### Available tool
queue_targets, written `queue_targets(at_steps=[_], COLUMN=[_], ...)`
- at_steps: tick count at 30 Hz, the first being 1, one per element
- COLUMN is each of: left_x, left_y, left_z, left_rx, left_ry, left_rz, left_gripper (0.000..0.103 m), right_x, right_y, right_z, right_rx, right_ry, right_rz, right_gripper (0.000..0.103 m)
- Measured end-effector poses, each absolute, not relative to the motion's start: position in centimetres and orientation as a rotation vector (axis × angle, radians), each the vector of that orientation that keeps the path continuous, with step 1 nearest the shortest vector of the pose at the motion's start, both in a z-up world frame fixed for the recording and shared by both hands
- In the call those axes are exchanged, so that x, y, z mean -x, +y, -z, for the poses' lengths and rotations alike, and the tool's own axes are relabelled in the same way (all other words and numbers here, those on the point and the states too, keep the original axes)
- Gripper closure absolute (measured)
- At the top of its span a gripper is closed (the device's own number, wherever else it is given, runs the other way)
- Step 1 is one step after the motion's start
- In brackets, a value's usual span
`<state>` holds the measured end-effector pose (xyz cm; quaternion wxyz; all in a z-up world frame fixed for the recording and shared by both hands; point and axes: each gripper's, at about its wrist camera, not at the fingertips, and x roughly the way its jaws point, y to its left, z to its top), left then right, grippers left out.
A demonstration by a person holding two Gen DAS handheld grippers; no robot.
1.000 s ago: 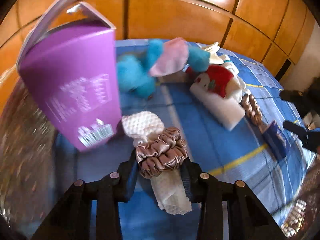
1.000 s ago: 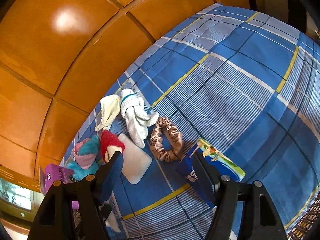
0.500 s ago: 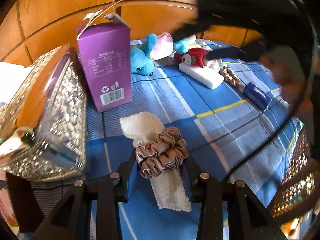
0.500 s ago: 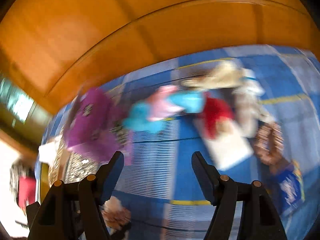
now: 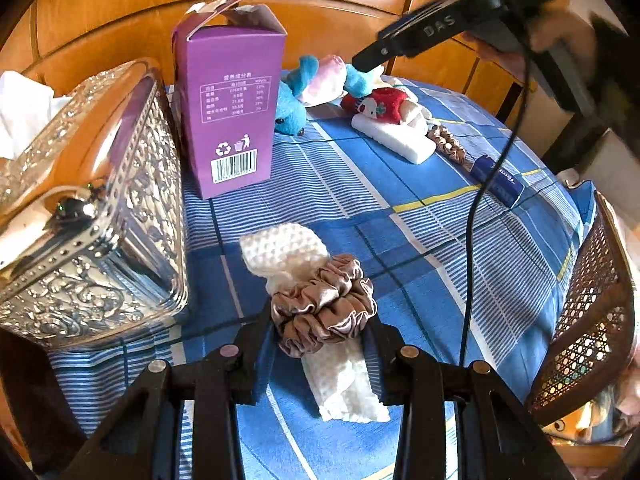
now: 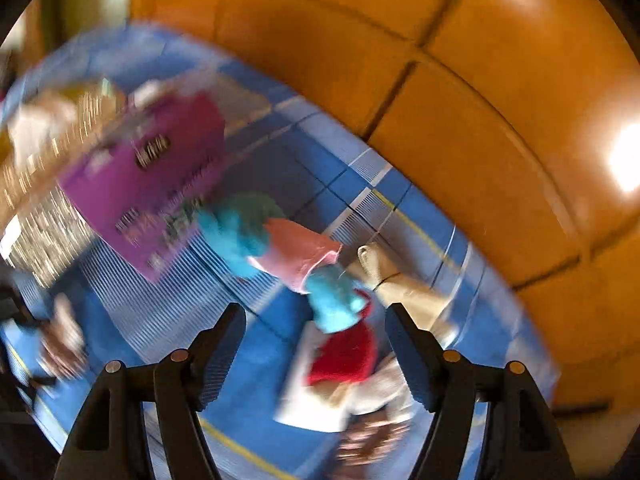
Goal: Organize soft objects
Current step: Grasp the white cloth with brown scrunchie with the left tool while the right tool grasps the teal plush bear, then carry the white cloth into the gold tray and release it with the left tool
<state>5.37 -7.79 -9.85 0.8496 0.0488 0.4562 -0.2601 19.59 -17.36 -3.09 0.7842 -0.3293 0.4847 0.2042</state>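
1. The left gripper [image 5: 322, 336] pinches a bunched satin scrunchie [image 5: 325, 307] wrapped round a folded cream waffle-knit cloth [image 5: 284, 248], both held over the blue plaid tablecloth [image 5: 420, 248].
2. Just left stands an embossed silver tissue box [image 5: 96, 216]; a woven basket [image 5: 592, 328] sits at the right edge.
3. Farther back is an upright purple carton [image 5: 230, 100], top flap open.
4. Farthest lies a loose cluster: fuzzy blue plush [image 5: 290, 108], red-and-white plush [image 5: 380, 106], white foam block [image 5: 394, 138], a second scrunchie [image 5: 448, 144], a blue packet [image 5: 498, 180].
5. The right gripper [image 6: 316, 344] hovers above that cluster, empty, its jaws opening.
6. Judgement: sorting looks early; 1 bundle is in hand, the rest unsorted.
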Motion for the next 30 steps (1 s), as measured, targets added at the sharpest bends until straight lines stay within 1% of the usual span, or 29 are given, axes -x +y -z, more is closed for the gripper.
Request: queue_targets(at_steps=[3,7,8,9,11,12,14,17,20,23,26,30], left_x=[-5.4,-5.4,-5.3,-5.3,-5.4,-5.3,-5.2,-5.2,-5.2,-5.1,-5.0,-5.4], left_y=[-7.6,-7.5,-7.4,-7.4,-7.5,-7.4,-7.3,-7.4,-7.4,-7.6,-8.2,-9.3], left_z=[10.0,10.0,10.0,10.1,10.2,10.2,10.2,10.2,10.3,9.7,8.1,4.9], left_rx=[-0.084,-0.084,-0.085,-0.085,-0.085,-0.085,-0.088,-0.088,-0.080,-0.087,-0.092,-0.081], left_ry=[0.962,0.958,0.957,0.957,0.955,0.954,0.951,0.949,0.952,0.949,0.907,0.847], left_rz=[0.555,0.560,0.561,0.561,0.562,0.562,0.561,0.559,0.551,0.551,0.573,0.611], left_gripper=[0.064,0.064,0.064,0.064,0.064,0.064,0.064,0.064,0.064,0.064,0.064,0.064], right_x=[-21.1,-23.6,-24.0,-24.4,-24.3,-23.9,-23.1,-21.5,-19.8,-18.2,-14.8,-10.8], right_y=[-15.6,-13.9,-13.7,-13.7,-13.8,-13.9,-14.3,-15.6,-17.7,-20.0,-22.4,-24.5], right_z=[4.8,7.8,8.5,8.9,8.9,8.4,7.2,4.3,2.1,2.0,2.8,6.1], right_rx=[0.838,0.894,0.884,0.837,0.762,0.728,0.656,0.541,0.362,0.212,0.088,-0.026], right_ry=[1.081,1.126,1.135,1.143,1.129,1.113,1.089,1.036,1.056,1.089,1.106,1.173], right_rz=[-0.480,-0.473,-0.464,-0.465,-0.456,-0.457,-0.447,-0.421,-0.354,-0.276,-0.206,-0.161], right_gripper=[0.027,0.029,0.040,0.056,0.072,0.076,0.078,0.078,0.077,0.077,0.076,0.076])
